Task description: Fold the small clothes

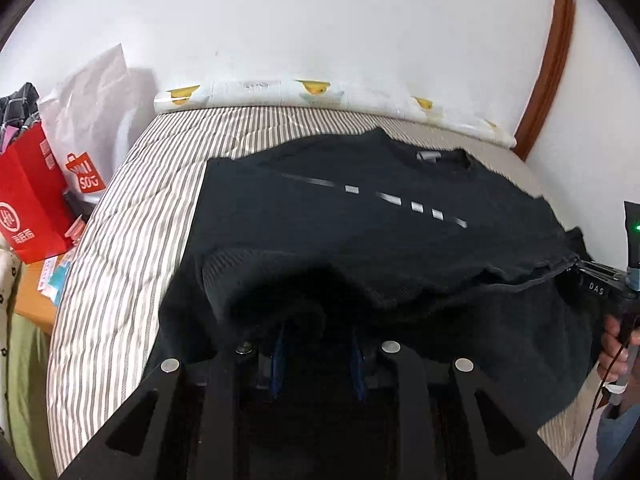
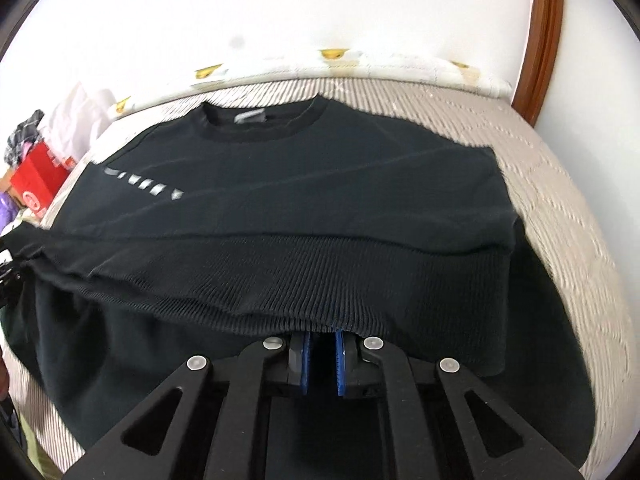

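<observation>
at the near edge of the bed (image 2: pixel 560 184), right under both cameras, the ribbed hem of the black t-shirt (image 2: pixel 304 200) is lifted and doubled back toward the collar. right gripper (image 2: pixel 320 354): blue pads nearly together, hem cloth running down between them, so it's clamped on the shirt. left gripper (image 1: pixel 318 354): narrow gap, its tips buried under a bunched fold of the same hem; looks like it's holding the cloth, tho the contact itself is hidden by the fabric.

key relation: the held hem runs left-right between the two grippers, w/ the shirt body stretching away from both toward the wall, collar farthest. each hand has one end of the hem, neither nearer to the collar than the other. my read is the coming move carries the hem fwd along the shirt's length, both ends level, so the fold line stays square.

materials: hem band is ribbed knit, body smoother jersey, limp and sagging between the grips. a dashed grey print crosses the chest; a grey label sits inside the round neckline. bed cover is quilted, thin grey-white stripes. beyond it, a white pillow w/ yellow marks against a plain white wall; a red paper bag (image 1: pixel 30 196) sits off to the left.
</observation>
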`<control>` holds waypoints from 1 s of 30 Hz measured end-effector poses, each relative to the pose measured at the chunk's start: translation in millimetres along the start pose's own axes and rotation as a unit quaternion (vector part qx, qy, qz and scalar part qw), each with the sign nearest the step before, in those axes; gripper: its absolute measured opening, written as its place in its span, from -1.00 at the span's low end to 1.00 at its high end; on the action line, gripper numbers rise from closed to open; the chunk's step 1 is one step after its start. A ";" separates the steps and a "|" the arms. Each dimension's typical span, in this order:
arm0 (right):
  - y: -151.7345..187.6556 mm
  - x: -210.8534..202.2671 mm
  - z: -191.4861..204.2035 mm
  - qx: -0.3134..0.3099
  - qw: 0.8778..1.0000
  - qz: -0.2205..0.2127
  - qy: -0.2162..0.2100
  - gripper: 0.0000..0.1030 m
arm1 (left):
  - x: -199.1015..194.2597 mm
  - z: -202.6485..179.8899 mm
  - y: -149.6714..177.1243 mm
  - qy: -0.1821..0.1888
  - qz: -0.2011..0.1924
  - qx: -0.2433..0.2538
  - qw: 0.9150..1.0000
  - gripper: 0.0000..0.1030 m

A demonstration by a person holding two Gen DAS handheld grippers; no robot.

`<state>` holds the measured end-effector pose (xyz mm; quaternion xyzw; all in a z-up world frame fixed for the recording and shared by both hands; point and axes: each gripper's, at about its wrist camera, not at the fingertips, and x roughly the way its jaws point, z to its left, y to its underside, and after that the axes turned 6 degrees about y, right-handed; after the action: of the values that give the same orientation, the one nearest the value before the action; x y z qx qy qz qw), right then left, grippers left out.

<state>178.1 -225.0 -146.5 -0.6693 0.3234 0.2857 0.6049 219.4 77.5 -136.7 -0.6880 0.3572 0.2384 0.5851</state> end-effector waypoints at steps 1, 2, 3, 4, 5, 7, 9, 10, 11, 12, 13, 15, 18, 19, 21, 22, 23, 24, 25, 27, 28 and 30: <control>-3.8 0.8 -0.8 0.000 1.000 -0.002 0.001 -0.86 | 2.8 0.5 -4.7 -0.001 -0.001 0.000 1.000 -0.48; -11.8 4.1 -0.6 -0.001 1.000 -0.003 0.003 -0.86 | 8.1 0.6 -11.9 -0.006 0.000 0.001 1.000 -0.48; -17.3 6.8 0.0 -0.002 1.000 -0.002 0.003 -0.86 | 12.0 1.1 -16.5 -0.009 0.001 0.002 1.000 -0.48; -24.8 10.7 0.2 -0.003 1.000 -0.001 0.004 -0.86 | 15.7 1.5 -20.8 -0.011 0.000 0.002 1.000 -0.48; -31.7 14.3 -0.2 -0.004 1.000 0.000 0.007 -0.86 | 19.1 2.5 -25.1 -0.013 0.000 0.003 1.000 -0.48; -42.5 20.4 -0.1 -0.007 1.000 0.003 0.012 -0.86 | 29.6 4.8 -33.2 -0.020 0.008 0.001 1.000 -0.48; -53.5 29.0 -0.6 -0.008 1.000 0.006 0.026 -0.78 | 39.1 8.4 -39.5 -0.019 0.015 -0.008 1.000 -0.48; -61.8 33.6 -1.9 -0.009 0.999 0.007 0.047 -0.72 | 42.1 10.0 -41.8 -0.018 0.017 -0.013 1.000 -0.48; -67.2 36.9 -4.1 -0.009 0.999 0.009 0.053 -0.70 | 42.8 10.4 -42.3 -0.017 0.017 -0.014 1.000 -0.48; -71.9 38.0 -6.8 -0.007 0.998 0.012 0.056 -0.70 | 41.7 11.1 -43.2 -0.017 0.016 -0.016 1.000 -0.48; -77.5 36.3 -13.5 0.003 0.998 0.011 0.058 -0.69 | 38.2 12.1 -43.4 -0.018 0.014 -0.014 1.000 -0.48; -81.2 28.4 -24.6 0.009 0.998 0.002 0.061 -0.59 | 28.9 15.4 -42.5 -0.020 0.005 -0.014 1.000 -0.39; -76.0 18.0 -42.6 -0.003 0.997 -0.019 0.076 0.07 | 15.2 26.2 -41.3 -0.020 -0.002 -0.012 1.000 -0.30; -72.4 15.5 -48.0 -0.008 0.996 -0.026 0.082 0.23 | 12.1 29.7 -41.7 -0.020 -0.002 -0.011 1.000 -0.27; -67.7 16.3 -56.4 -0.014 0.995 -0.027 0.092 0.25 | 9.2 35.2 -43.6 -0.039 -0.004 -0.007 0.999 -0.09; -64.9 19.2 -61.0 -0.016 0.995 -0.020 0.095 0.25 | 9.4 38.9 -45.0 -0.043 -0.004 -0.005 0.999 -0.03; -63.0 22.5 -66.2 -0.017 0.995 -0.013 0.094 0.25 | 10.9 42.2 -46.7 -0.036 0.000 -0.006 0.999 -0.02; -61.1 25.0 -69.3 -0.017 0.996 -0.009 0.090 0.25 | 13.3 44.6 -48.1 -0.026 0.007 -0.009 1.000 -0.02; -59.6 26.7 -71.0 -0.018 0.996 -0.007 0.084 0.25 | 17.7 47.4 -49.7 -0.013 0.017 -0.013 1.000 -0.02; -58.4 31.9 -74.8 -0.014 0.997 0.000 0.070 0.25 | 25.9 50.8 -51.7 -0.008 0.028 -0.019 0.999 -0.02; -58.7 34.6 -76.2 -0.009 0.998 0.002 0.064 0.25 | 30.6 52.0 -52.4 -0.011 0.034 -0.022 0.999 -0.02; -60.5 37.8 -78.5 -0.002 0.999 -0.001 0.049 0.25 | 36.7 53.6 -53.1 -0.003 0.042 -0.032 0.999 -0.15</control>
<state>248.3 -302.8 -129.7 -0.6840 0.3517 0.2528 0.5870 288.3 125.2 -141.2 -0.6898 0.3759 0.2763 0.5537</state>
